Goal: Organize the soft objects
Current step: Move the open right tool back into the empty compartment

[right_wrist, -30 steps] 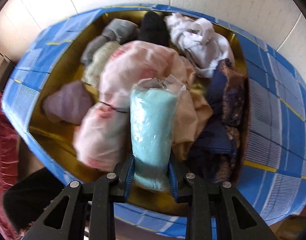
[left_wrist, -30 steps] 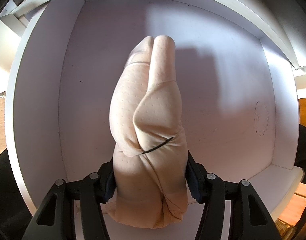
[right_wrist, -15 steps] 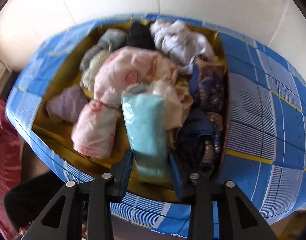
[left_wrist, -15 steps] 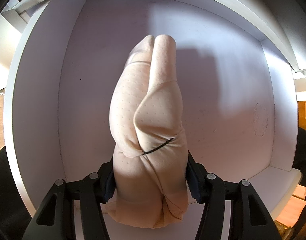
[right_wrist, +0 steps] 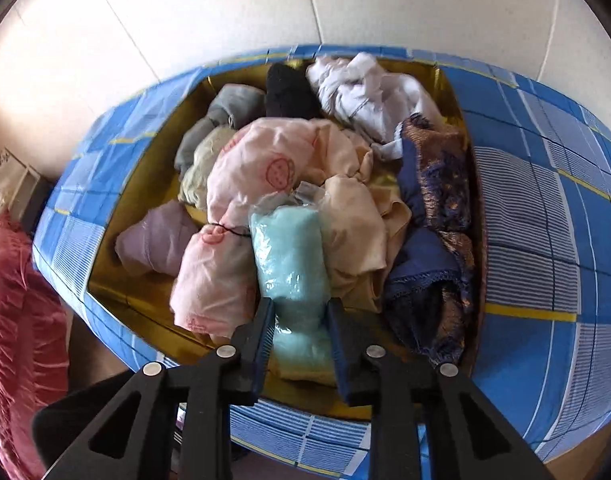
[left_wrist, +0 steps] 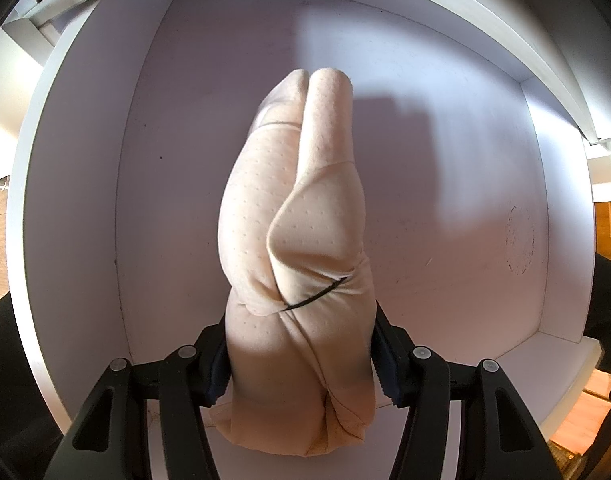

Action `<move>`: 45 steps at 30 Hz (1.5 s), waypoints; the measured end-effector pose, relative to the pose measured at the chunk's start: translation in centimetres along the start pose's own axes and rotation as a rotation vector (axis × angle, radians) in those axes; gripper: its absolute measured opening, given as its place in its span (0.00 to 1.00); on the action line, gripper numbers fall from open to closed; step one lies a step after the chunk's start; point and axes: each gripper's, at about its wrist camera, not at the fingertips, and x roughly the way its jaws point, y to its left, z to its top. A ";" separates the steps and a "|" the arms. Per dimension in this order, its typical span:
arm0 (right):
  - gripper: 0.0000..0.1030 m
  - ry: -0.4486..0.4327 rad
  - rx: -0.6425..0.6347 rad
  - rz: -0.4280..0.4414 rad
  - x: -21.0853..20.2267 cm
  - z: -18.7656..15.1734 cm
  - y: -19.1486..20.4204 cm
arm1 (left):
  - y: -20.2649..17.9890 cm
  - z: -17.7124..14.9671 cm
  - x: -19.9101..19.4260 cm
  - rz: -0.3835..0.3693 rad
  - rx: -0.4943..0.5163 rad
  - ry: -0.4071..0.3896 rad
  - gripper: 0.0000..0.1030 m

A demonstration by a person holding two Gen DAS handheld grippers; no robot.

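Observation:
A rolled peach cloth bundle tied with a thin black band fills the left wrist view. My left gripper is shut on its lower part and points down into a white compartment. The bundle's far end sits near the compartment's floor; I cannot tell if it touches. In the right wrist view my right gripper is shut on a pale blue cloth in a clear plastic bag. The bag hangs over the near side of a gold-lined box filled with soft items.
Inside the box lie a pink printed bundle, navy patterned cloth, white cloth, and black, grey and lilac rolls. The box's outside is blue checked. A red cushion is at the left. White walls enclose the compartment.
My right gripper, with the blue bag in it, has drawn back and tilted, so more wall shows behind the box. The left gripper and the peach bundle have not moved.

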 end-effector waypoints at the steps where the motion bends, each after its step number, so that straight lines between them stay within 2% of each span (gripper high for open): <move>1: 0.30 -0.019 0.008 0.017 -0.2 0.0 0.0 | -0.1 0.0 0.0 0.000 0.001 0.000 0.58; 5: 0.31 -0.075 -0.015 0.038 -2.2 -1.8 -0.1 | -0.1 0.0 -0.3 0.000 0.000 -0.002 0.57; 12: 0.31 -0.163 -0.128 -0.061 -5.1 -5.5 0.4 | -0.1 -0.1 -0.8 0.004 0.003 -0.028 0.54; 18: 0.31 -0.194 -0.158 -0.079 -6.4 -10.0 0.1 | -0.9 -0.6 -1.7 0.010 0.025 -0.064 0.51; 25: 0.31 -0.155 -0.157 -0.076 -5.1 -14.7 0.0 | -1.7 -1.6 -2.5 0.014 0.034 -0.088 0.51; 33: 0.32 -0.111 -0.151 -0.089 -2.0 -18.5 -0.3 | -1.3 -2.7 -3.7 0.011 0.021 -0.114 0.51; 36: 0.32 -0.086 -0.141 -0.085 0.0 -20.2 -0.8 | -1.8 -3.3 -4.9 0.012 0.051 -0.139 0.50; 40: 0.32 -0.010 -0.120 -0.085 3.2 -22.2 -1.5 | -2.8 -4.7 -7.0 0.004 0.106 -0.180 0.50; 45: 0.32 0.082 -0.080 -0.081 5.8 -23.0 -2.6 | -4.4 -6.1 -9.9 -0.001 0.182 -0.236 0.50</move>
